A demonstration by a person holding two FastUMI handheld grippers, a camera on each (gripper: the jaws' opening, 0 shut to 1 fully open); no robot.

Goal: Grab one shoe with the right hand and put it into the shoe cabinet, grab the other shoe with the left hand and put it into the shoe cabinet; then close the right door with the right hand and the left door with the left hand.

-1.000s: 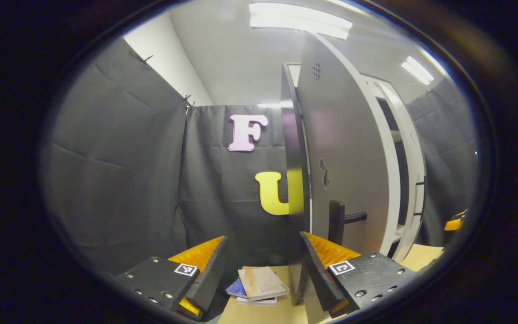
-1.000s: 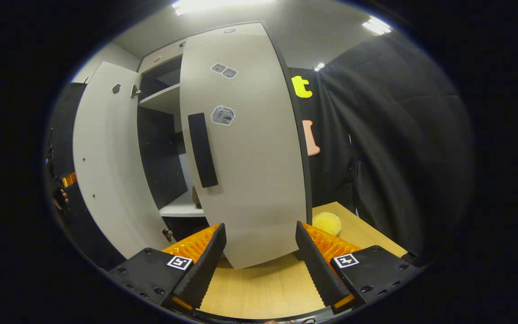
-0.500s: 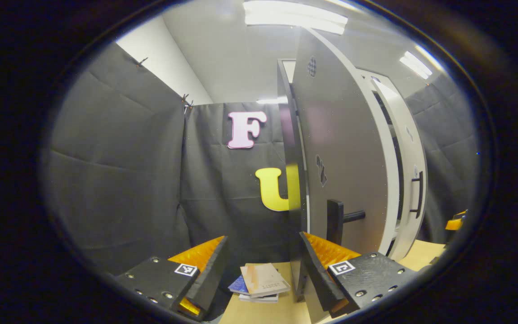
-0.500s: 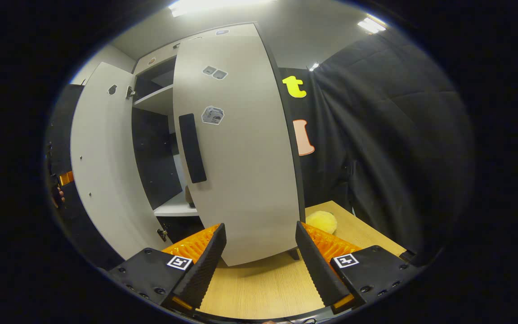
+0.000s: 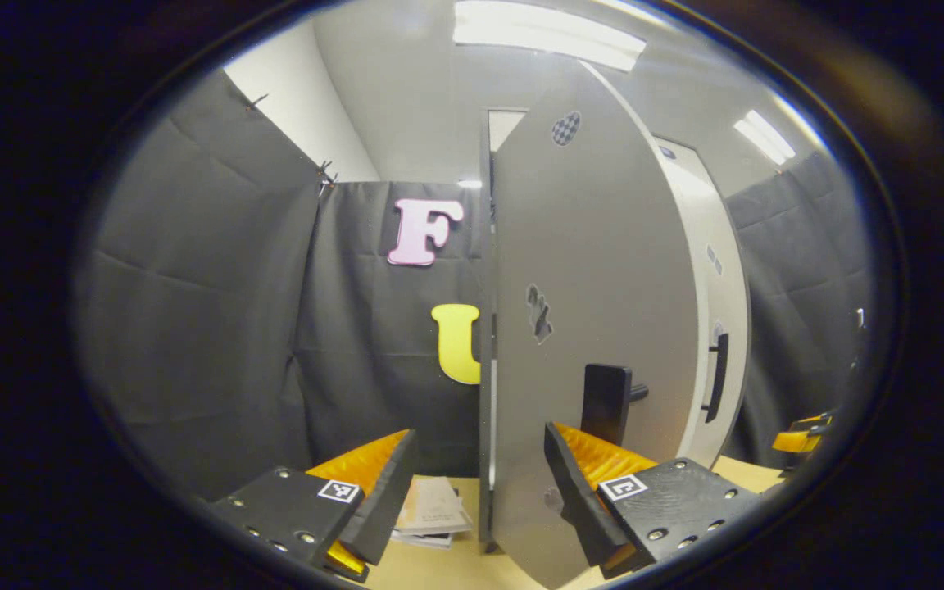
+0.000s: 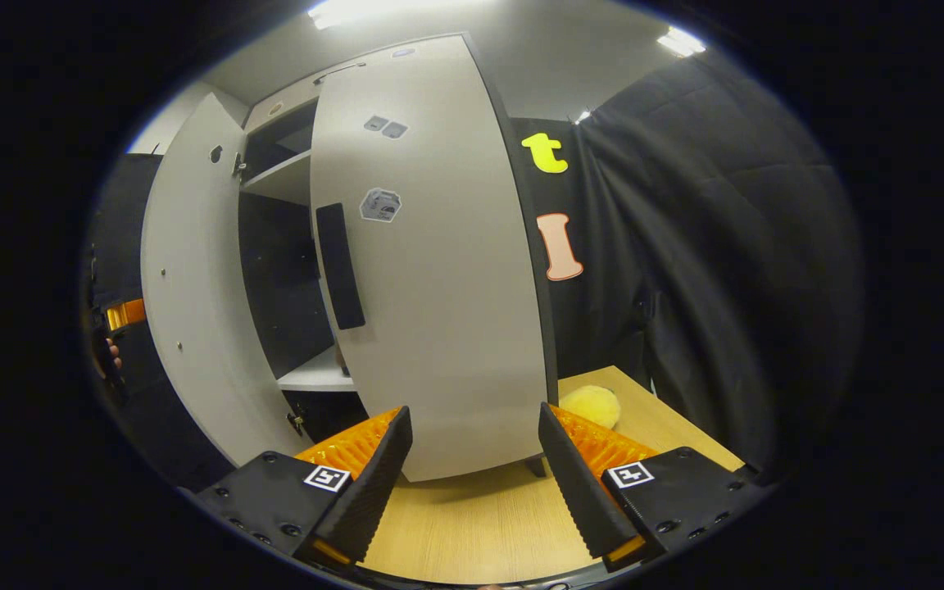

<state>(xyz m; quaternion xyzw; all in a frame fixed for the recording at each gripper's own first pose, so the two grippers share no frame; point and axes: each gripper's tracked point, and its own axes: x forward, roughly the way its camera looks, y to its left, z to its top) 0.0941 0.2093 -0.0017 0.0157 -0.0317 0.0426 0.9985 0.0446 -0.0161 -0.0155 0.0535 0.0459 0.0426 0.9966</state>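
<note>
Both doors are partly open: the left door (image 5: pixel 595 328) stands between the open fingers of the left gripper (image 5: pixel 480 483), and the right door (image 6: pixel 439 270) before the open right gripper (image 6: pixel 476 467). A slanted push could slip off an edge. Two doors, two handles; I cannot see the shoes.

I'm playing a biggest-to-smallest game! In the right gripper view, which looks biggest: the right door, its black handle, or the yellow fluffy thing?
1. Right door, by far the largest.
2. Black handle.
3. Yellow fluffy thing, partly hidden behind a gripper finger.
The last two look close in size, so their order is unsure.
</note>
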